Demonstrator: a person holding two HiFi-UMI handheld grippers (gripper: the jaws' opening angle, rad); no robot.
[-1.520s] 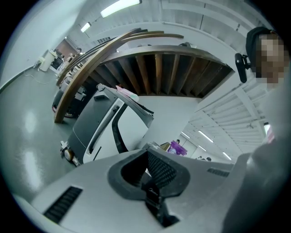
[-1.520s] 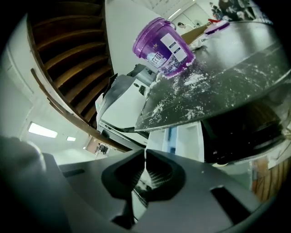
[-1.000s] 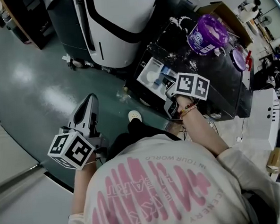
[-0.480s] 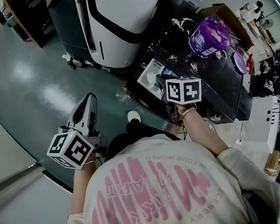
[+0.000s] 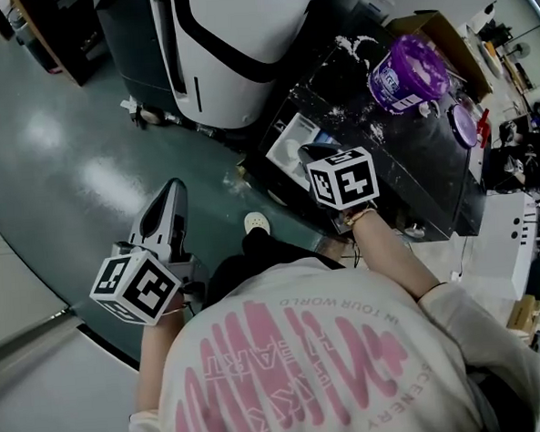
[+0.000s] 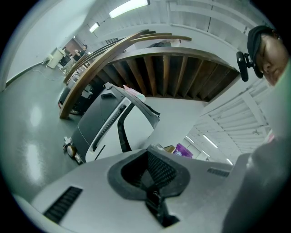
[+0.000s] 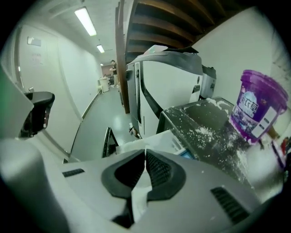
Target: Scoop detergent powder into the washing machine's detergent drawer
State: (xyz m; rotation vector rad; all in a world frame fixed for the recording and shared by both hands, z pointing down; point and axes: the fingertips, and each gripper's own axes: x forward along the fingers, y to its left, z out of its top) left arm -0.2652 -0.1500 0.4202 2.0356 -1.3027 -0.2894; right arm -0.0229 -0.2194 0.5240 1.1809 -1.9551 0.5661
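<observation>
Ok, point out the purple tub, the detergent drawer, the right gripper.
purple tub (image 5: 391,81): head view, label.
detergent drawer (image 5: 283,138): head view, white compartment.
right gripper (image 7: 144,155): right gripper view, between tips gripping white handle (image 7: 140,189).

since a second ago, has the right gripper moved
Yes. The right gripper, shut on a white scoop, has shifted left, away from the purple tub and over the open drawer.

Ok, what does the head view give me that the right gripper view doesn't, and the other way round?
Head view only: the left gripper held over the floor, the person's shirt, and a purple lid. Right gripper view only: the thin white handle pinched in the right gripper fingers, plus a lit corridor. Both: the purple tub, the powder-dusted machine top and the open drawer.
</observation>
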